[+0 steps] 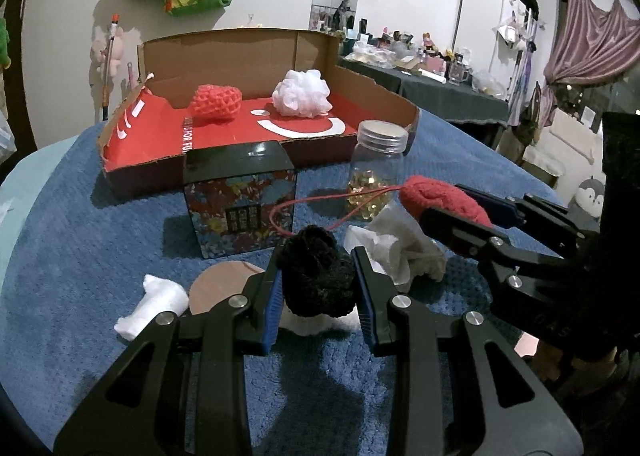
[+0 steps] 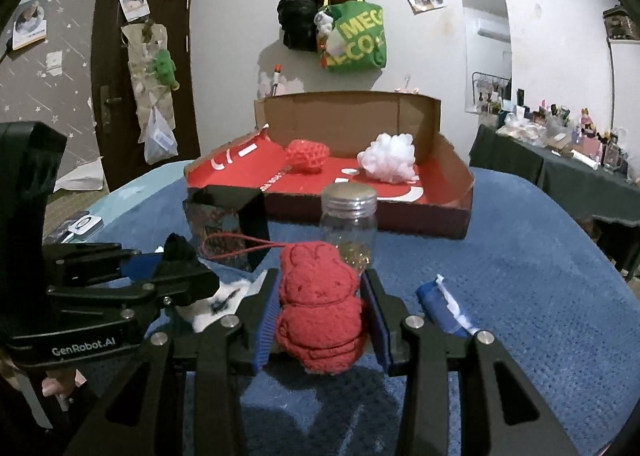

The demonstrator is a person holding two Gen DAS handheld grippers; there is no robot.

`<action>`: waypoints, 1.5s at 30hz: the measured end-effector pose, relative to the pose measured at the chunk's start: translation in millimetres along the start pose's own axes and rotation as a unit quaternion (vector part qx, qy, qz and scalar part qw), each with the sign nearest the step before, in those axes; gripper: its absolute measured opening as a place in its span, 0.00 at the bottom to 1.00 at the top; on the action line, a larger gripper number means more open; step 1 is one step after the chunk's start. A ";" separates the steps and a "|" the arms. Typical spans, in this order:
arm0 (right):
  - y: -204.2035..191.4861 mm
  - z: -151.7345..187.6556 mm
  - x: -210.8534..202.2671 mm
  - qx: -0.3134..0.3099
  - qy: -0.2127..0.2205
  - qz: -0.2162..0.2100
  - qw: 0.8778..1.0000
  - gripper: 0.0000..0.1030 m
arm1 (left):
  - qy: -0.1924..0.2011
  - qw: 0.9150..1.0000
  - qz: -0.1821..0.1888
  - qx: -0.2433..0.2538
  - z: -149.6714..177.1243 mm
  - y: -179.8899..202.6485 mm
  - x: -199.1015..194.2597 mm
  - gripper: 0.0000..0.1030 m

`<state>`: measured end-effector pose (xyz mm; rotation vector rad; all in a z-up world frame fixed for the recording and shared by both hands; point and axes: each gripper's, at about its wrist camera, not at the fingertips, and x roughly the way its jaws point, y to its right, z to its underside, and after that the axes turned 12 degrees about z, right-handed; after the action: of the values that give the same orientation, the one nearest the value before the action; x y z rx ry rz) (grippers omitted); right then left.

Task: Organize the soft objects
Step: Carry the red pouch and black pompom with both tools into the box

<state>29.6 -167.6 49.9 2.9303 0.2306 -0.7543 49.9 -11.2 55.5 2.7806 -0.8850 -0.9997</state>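
Note:
My left gripper point(image 1: 318, 274) is shut on a black knitted soft toy point(image 1: 316, 272), just above the blue cloth. My right gripper point(image 2: 322, 298) is shut on a red knitted bunny point(image 2: 318, 304) with a red cord loop; it also shows in the left wrist view point(image 1: 444, 198), held to the right of the black toy. The red-lined cardboard box point(image 1: 224, 136) stands open at the back, holding a red mesh ball point(image 1: 216, 102) and a white bath pouf point(image 1: 302, 92). The left gripper appears at the left of the right wrist view point(image 2: 176, 268).
A patterned dark box point(image 1: 240, 196) and a glass jar point(image 1: 374, 168) with gold beads stand in front of the cardboard box. A white foam piece point(image 1: 154, 304), a round pink disc point(image 1: 218, 284) and crumpled white cloth point(image 1: 400, 248) lie on the blue cloth. A blue packet point(image 2: 442, 306) lies right.

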 end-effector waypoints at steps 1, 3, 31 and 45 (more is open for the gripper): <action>0.3 0.4 0.7 0.001 -0.002 -0.001 1.000 0.42 | 0.000 1.000 0.000 0.001 0.1 0.2 0.3 0.29; 0.7 0.3 1.6 0.000 -0.004 -0.002 1.000 0.42 | -0.002 1.000 0.000 0.000 0.6 0.2 1.4 0.29; 82.5 -7.0 5.7 0.052 -0.043 0.101 0.993 0.42 | -0.021 0.996 -0.071 -0.056 -22.1 -85.8 -24.2 0.29; 103.3 -29.0 30.1 0.077 -0.040 0.125 0.988 0.42 | -0.059 0.996 -0.048 -0.041 -49.0 -111.6 1.9 0.29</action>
<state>87.1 -261.5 67.2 2.9821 -0.2098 -0.8827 136.1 74.3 66.5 2.7432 -0.7101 -1.1966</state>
